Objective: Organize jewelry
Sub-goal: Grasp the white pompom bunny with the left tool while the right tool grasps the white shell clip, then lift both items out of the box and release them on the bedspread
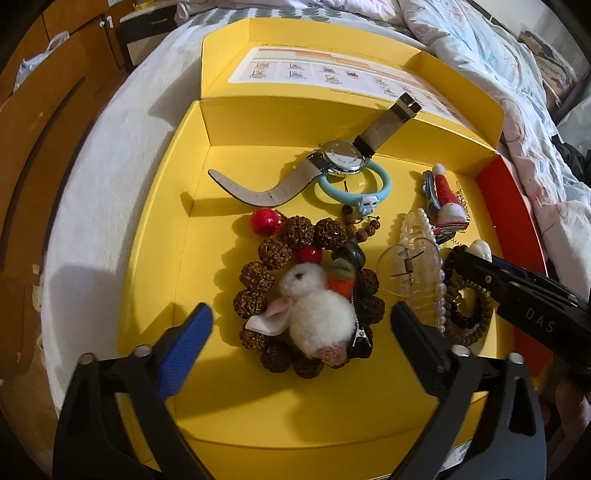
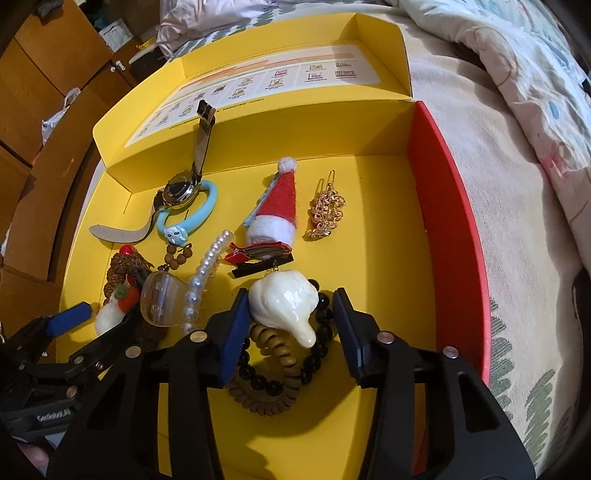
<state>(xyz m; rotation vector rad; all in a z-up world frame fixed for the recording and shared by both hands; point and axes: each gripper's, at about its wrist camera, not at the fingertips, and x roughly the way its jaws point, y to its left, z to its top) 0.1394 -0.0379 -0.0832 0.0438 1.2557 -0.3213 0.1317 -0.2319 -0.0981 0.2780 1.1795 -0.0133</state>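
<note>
Bed carried yellow box [image 1: 173, 236]; my left tongs [image 1: 301, 328] gaped over rabbit clip [image 1: 314, 314], right tongs [image 2: 286, 325] straddled shell [image 2: 284, 299], not clamped.

A white, nubby-textured bed cover [image 1: 92, 206] spreads under everything, with a grey-green leaf pattern along its edge [image 2: 524, 398] on the near right. At the far right, a rumpled pale quilt printed with faint pink and blue figures [image 1: 498, 62] lies bunched on the bed. On the left stands brown wooden furniture with flat panel doors [image 1: 33, 122]; a small white knob [image 2: 119, 66] shows on one door. A crumpled pale plastic bag [image 1: 40, 59] hangs against the wood at the far left. Far back, beside the furniture, sits a dark boxy object [image 1: 147, 27], too blurred to identify.
</note>
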